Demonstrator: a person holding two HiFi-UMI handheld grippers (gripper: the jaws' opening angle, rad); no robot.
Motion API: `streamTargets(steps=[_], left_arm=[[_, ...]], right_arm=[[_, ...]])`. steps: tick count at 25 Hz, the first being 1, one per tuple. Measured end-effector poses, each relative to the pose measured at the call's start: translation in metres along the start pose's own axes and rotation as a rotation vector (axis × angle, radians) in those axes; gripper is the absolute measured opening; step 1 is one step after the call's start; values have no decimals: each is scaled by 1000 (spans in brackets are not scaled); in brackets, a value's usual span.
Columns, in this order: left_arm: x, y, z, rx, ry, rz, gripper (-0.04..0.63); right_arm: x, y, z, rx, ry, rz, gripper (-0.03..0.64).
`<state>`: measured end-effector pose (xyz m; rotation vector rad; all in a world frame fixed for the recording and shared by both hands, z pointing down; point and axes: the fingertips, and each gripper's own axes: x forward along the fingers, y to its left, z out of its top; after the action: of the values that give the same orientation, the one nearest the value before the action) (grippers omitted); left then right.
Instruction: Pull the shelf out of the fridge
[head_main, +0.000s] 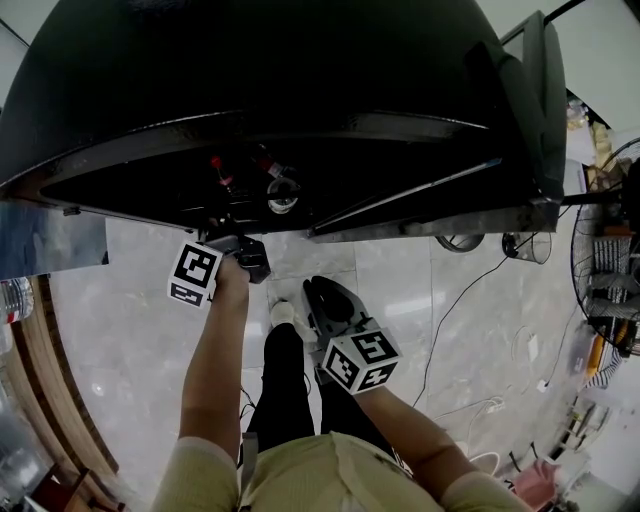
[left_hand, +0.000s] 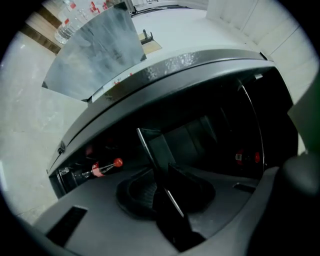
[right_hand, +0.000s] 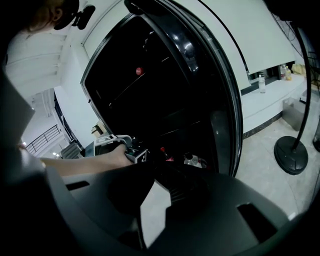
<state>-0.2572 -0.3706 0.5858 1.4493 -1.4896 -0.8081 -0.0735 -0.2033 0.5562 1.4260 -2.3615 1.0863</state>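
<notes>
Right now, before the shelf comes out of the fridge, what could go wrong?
The left gripper pinches the shelf only by its thin edge, so it might slip. A jerky pull could knock the red-capped bottles close by. The right gripper is open, giving no support.

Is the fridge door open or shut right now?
Open. The door stands swung out to the side, and bottles show inside the fridge.
</notes>
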Motion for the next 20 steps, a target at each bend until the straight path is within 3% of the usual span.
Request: streamTargets(steps=[14,20], left_arm=[[-31,5,-2,11,24,23,72],[-39,3,-4,-16,30,-18,71]], right_arm=[[28,-23,16,169,-61,7,115],[45,-26,22,249,-89,17,126]])
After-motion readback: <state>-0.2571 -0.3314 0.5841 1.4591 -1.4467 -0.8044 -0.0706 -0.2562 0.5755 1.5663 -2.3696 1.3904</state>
